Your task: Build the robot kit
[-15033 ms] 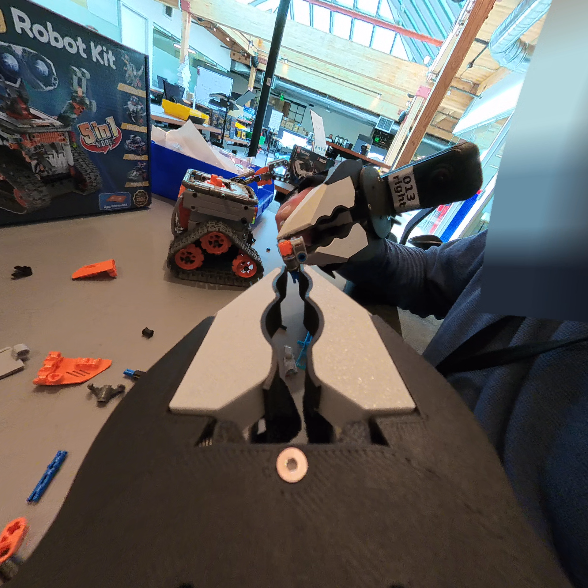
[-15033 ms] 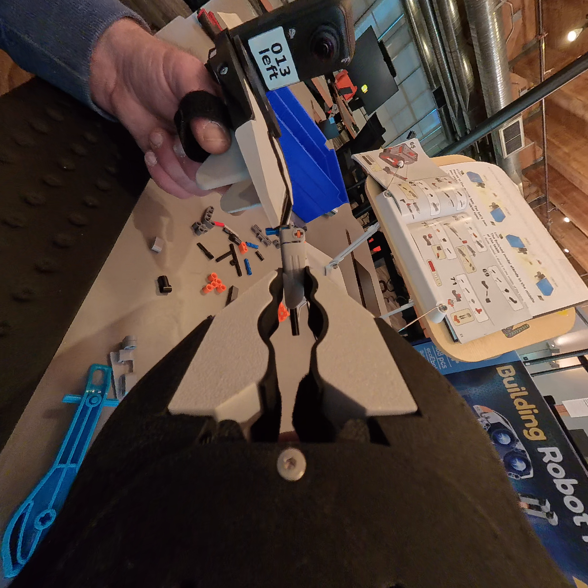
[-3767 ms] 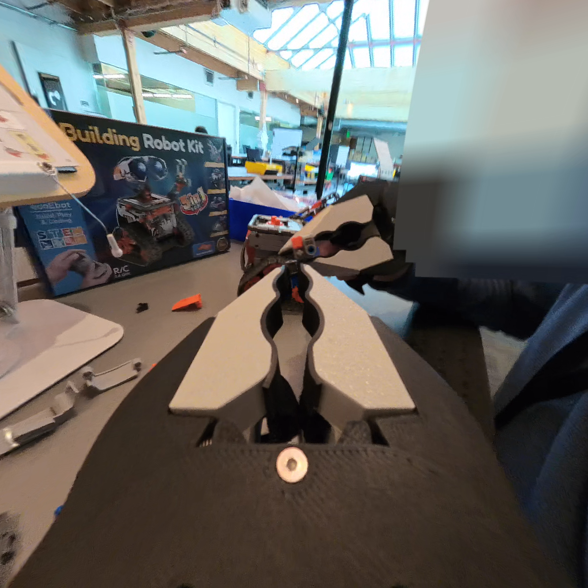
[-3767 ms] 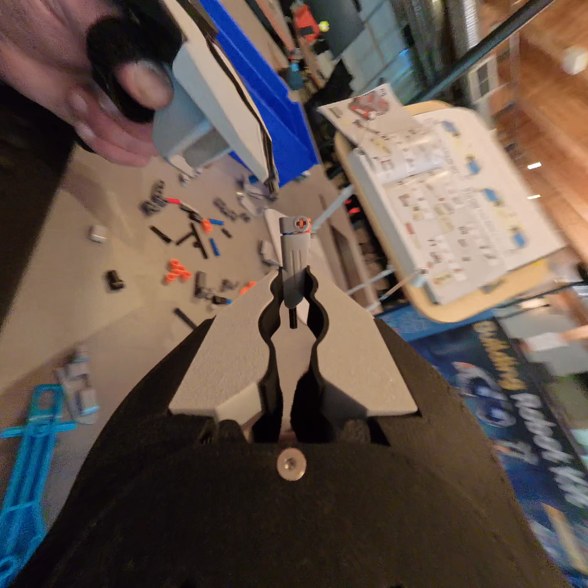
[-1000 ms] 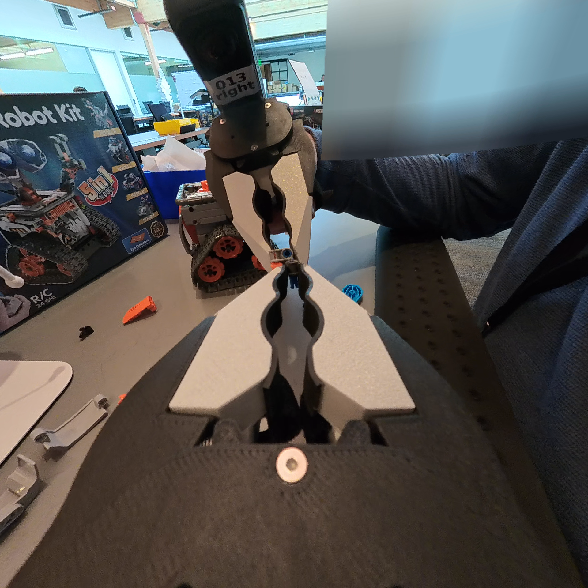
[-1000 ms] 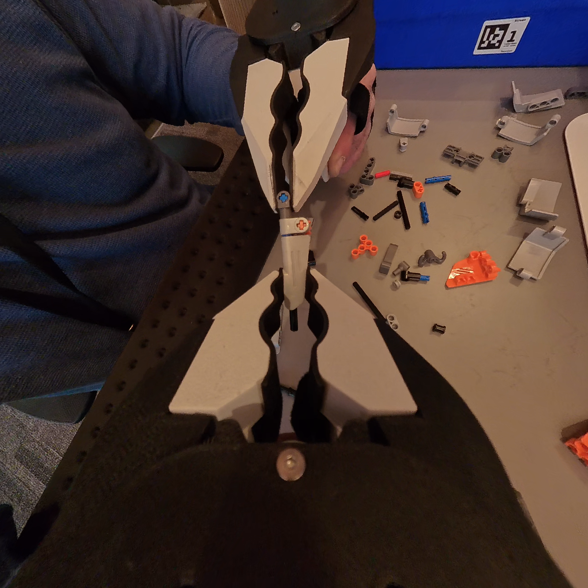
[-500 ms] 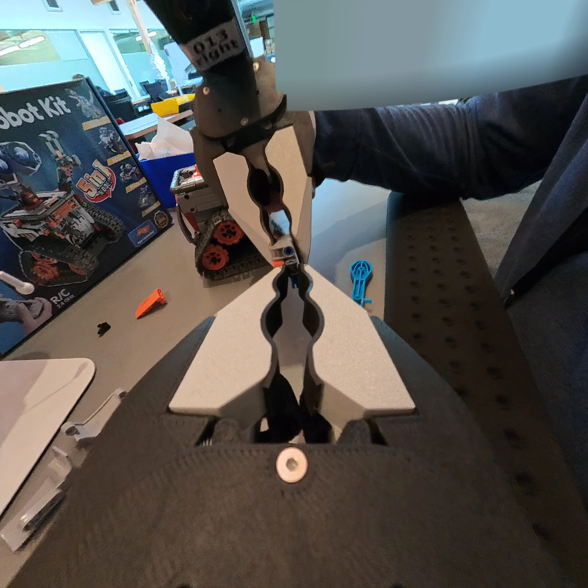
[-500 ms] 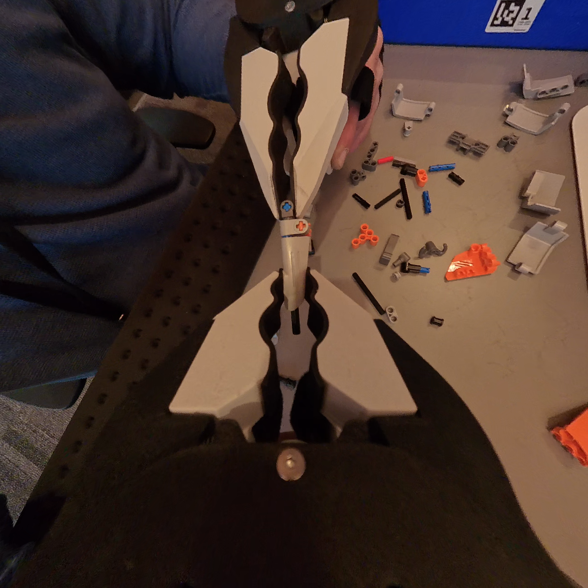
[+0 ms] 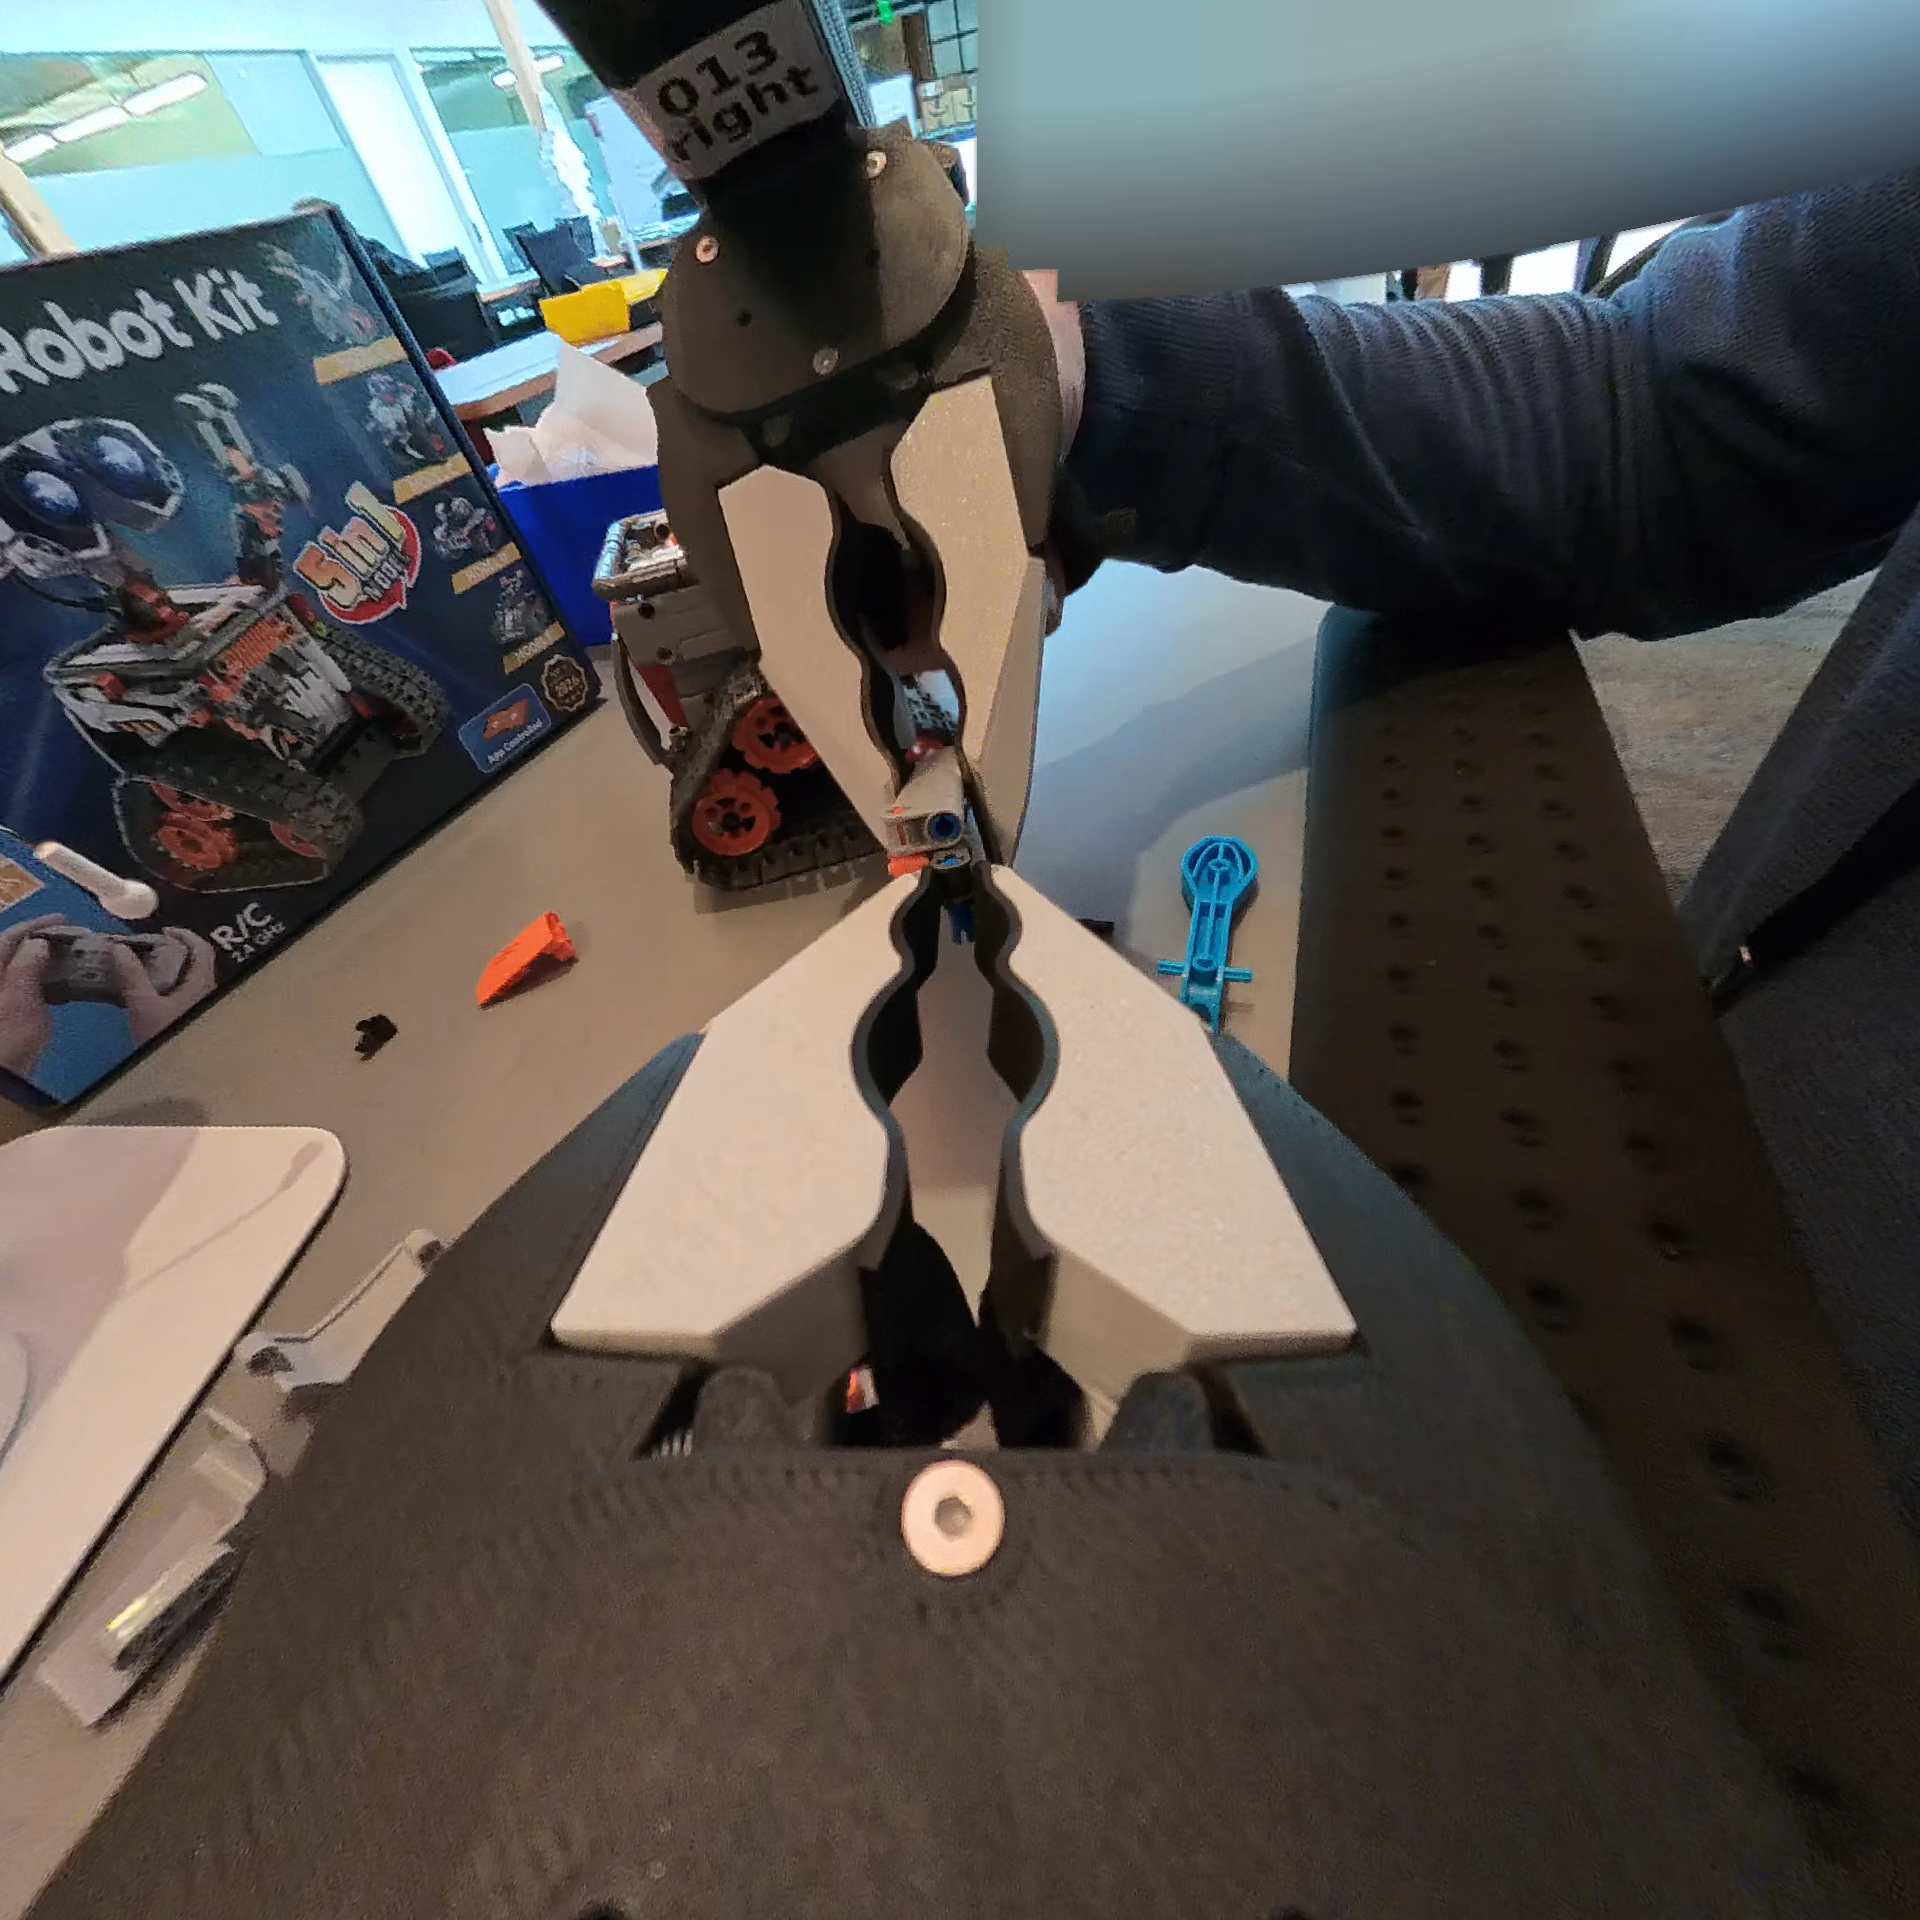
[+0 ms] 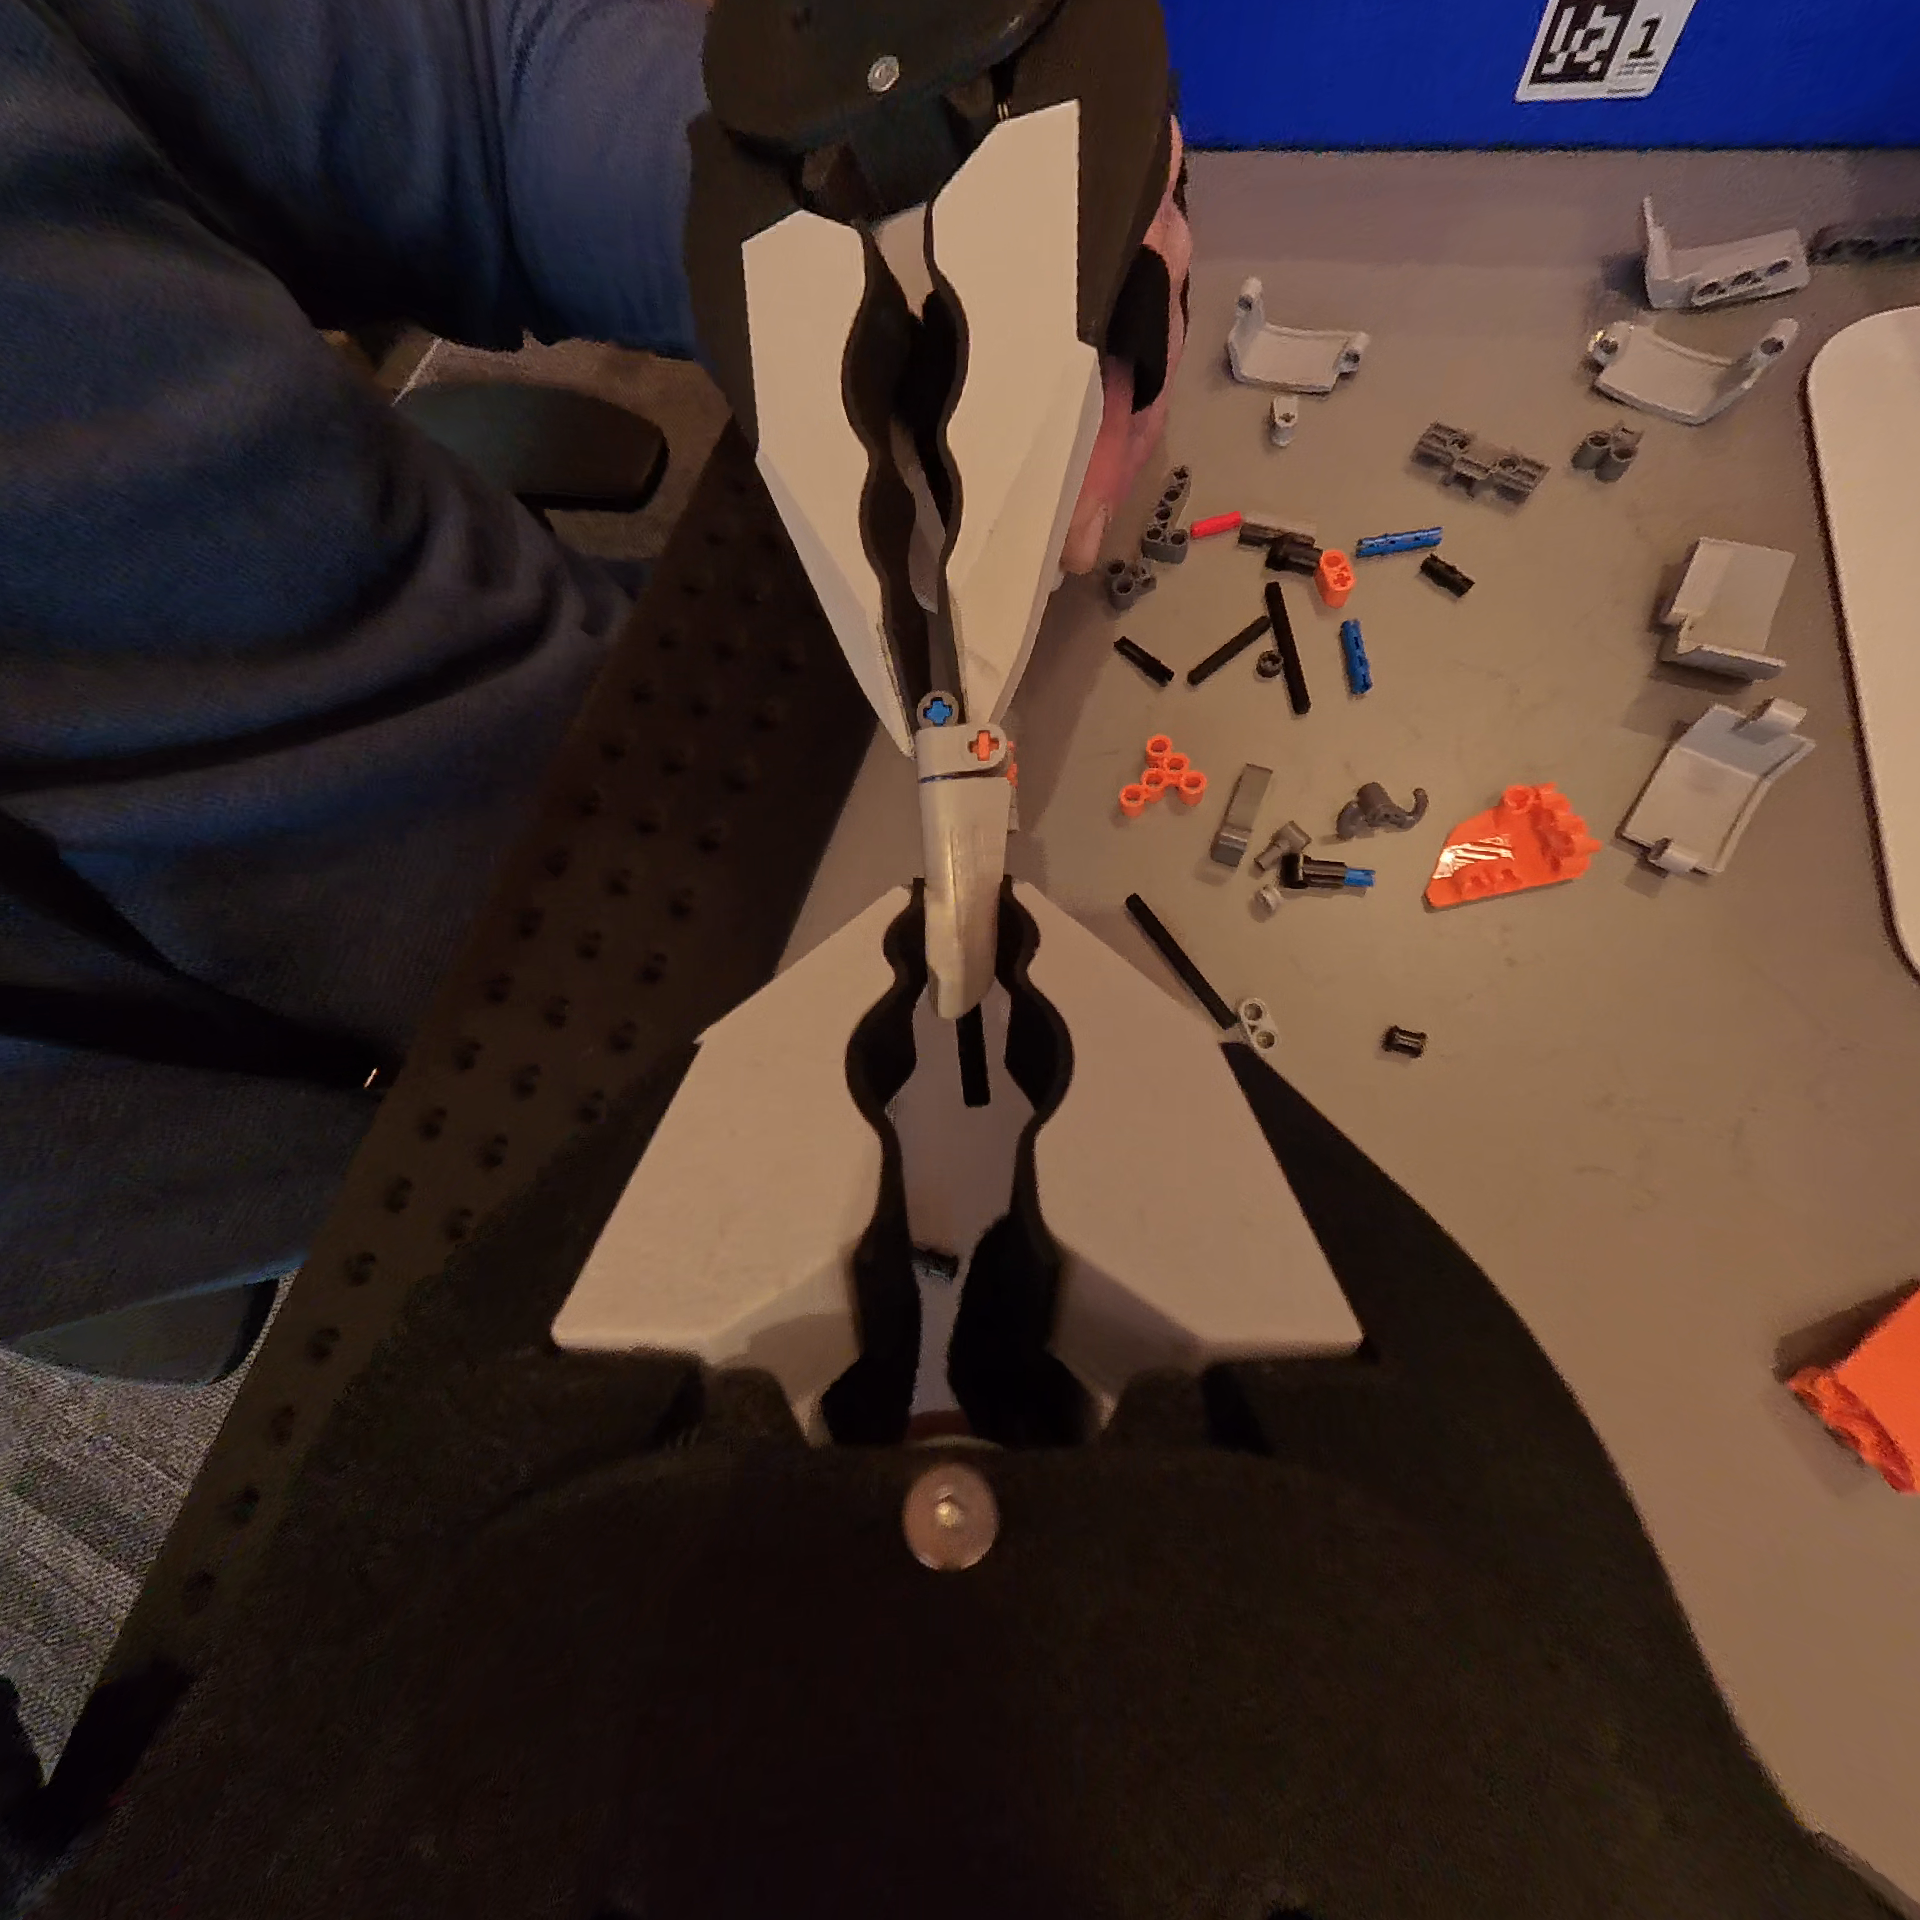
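- Claws meet tip to tip above the near edge of the grey table point(image 10: 1558, 1195), each facing the other.
- The right claw point(image 10: 961, 914) is closed on a light grey building-kit piece point(image 10: 961, 842), which sticks out forward between its fingers; a black axle point(image 10: 974, 1060) shows behind that piece, inside the finger gap.
- The grey piece carries an orange cross-shaped pin end point(image 10: 983, 744) at its far tip.
- The left claw point(image 9: 951, 883) is pinched nearly closed on a small blue pin point(image 9: 961, 920), right at its tips. In the right wrist view that pin's cross-shaped end sits just beside the orange one, touching the grey piece.
- In the left wrist view the right claw comes down from above, and the grey piece's end meets the left claw's tips.
- Behind them stands a tracked robot model point(image 9: 748, 748) with orange wheels, and left of it a dark robot kit box point(image 9: 239, 582).
- A blue plastic tool point(image 9: 1210, 914) lies on the table beside a black perforated mat point(image 9: 1507, 987).
- Loose parts lie scattered to the right: an orange panel point(image 10: 1512, 847), grey curved panels point(image 10: 1714, 790), black axles, blue pins and an orange three-hole connector point(image 10: 1162, 779).
- A blue bin point(image 10: 1455, 73) stands at the far edge.
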Tool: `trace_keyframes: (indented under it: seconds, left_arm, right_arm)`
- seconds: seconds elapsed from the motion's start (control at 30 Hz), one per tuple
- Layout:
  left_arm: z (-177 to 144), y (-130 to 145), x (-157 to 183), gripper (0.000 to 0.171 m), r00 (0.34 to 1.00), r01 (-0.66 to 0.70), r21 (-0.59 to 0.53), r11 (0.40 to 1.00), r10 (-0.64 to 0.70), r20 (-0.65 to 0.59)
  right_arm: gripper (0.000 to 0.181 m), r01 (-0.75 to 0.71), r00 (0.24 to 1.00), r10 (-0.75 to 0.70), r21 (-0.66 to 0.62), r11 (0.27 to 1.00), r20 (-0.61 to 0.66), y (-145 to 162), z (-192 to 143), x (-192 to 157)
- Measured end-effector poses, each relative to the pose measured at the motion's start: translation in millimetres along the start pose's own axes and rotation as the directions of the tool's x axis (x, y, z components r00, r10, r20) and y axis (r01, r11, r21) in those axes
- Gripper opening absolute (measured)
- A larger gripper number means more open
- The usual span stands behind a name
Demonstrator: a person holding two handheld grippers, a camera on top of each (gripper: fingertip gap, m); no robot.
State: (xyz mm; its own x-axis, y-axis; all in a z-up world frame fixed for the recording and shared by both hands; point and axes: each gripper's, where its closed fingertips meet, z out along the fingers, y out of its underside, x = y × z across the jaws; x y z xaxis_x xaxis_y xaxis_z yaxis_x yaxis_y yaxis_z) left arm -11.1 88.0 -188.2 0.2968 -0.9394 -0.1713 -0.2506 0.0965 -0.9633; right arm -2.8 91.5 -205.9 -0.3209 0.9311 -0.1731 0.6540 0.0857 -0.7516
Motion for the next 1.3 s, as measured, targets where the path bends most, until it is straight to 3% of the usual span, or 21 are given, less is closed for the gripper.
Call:
trace_keyframes:
  seconds: [0.3,0.6,1.1,1.3]
  left_arm:
    - [10,19,-3,0.004,0.991,-0.092,-0.13,0.987,0.104,0.089]
    - [-5,-7,-14,0.005,0.994,0.022,0.038,0.999,-0.026,0.11]
    - [-4,-3,-13,0.003,0.994,0.053,0.023,0.998,-0.055,0.096]
    - [1,7,-14,0.003,0.993,0.052,-0.031,0.998,-0.048,0.108]
  right_arm:
    - [0.008,-0.014,0.997,0.012,-0.023,1.0,-0.083,-5,0,5]
    - [0.009,-0.061,0.996,0.069,0.134,0.989,-0.051,-19,-10,7]
    - [0.008,0.009,0.992,0.004,0.106,0.994,-0.124,-22,-8,9]
    - [0.008,0.008,0.989,0.001,0.058,0.998,-0.149,-14,-2,14]
